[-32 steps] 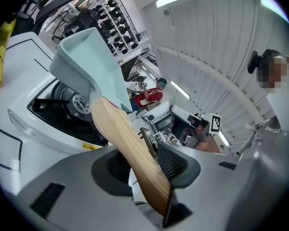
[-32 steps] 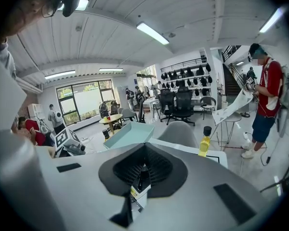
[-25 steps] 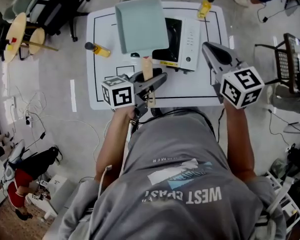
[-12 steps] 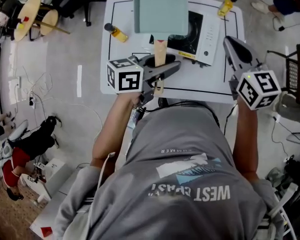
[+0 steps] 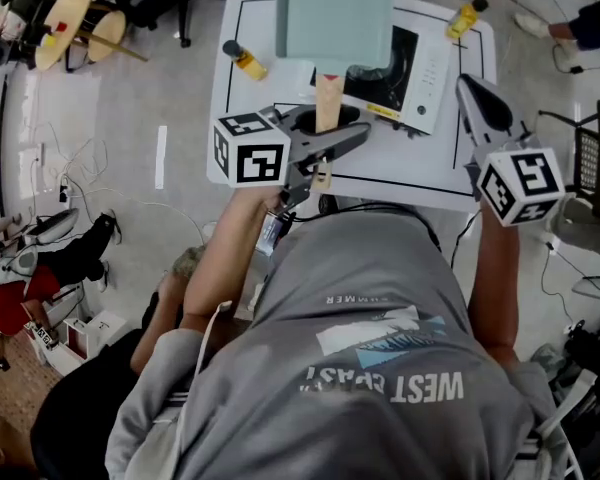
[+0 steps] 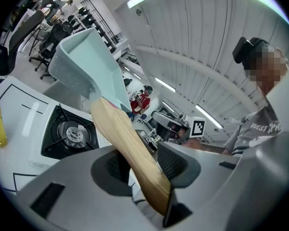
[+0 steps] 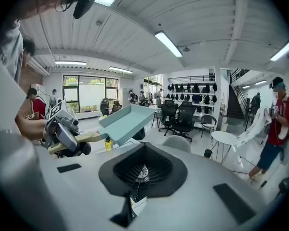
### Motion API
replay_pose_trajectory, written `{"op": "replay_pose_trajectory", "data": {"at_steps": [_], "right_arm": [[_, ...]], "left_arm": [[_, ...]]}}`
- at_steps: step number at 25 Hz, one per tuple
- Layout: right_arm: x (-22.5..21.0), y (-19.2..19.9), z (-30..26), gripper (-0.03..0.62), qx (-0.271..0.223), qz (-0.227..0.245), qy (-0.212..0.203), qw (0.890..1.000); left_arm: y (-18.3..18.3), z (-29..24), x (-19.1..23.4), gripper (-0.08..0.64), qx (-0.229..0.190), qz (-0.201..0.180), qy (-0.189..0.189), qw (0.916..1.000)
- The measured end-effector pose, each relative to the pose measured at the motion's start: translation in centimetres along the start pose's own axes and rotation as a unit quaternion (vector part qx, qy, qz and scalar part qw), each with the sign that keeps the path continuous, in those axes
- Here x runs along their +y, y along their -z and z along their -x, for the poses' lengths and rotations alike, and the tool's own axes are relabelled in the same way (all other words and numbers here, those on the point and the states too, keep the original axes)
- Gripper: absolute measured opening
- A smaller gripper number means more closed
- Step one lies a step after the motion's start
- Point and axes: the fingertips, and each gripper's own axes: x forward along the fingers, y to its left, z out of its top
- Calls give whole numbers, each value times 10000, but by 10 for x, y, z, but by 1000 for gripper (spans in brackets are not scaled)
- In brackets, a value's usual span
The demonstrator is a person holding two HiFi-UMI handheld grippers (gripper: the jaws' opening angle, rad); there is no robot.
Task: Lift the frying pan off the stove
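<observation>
Above the white single-burner gas stove [image 5: 430, 73], the pale green square frying pan [image 5: 335, 13] is held clear, its light wooden handle [image 6: 130, 148] clamped between the left gripper's [image 5: 325, 138] jaws. The right gripper [image 5: 480, 103] appears closed on nothing.

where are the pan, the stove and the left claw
pan [image 5: 335, 13], head view, middle of its pale green body
stove [image 5: 432, 73], head view, on its white control panel
left claw [image 6: 140, 163], left gripper view, between its tips, where they clamp the pan's wooden handle
</observation>
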Motion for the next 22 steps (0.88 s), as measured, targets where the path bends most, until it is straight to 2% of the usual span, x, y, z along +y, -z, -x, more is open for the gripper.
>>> {"op": "replay_pose_trajectory", "data": {"at_steps": [22], "right_arm": [[-3,4,9,8,-4,-36,77,10000]], "left_arm": [[0,2,-9,138,66,-96,40,9999]]}}
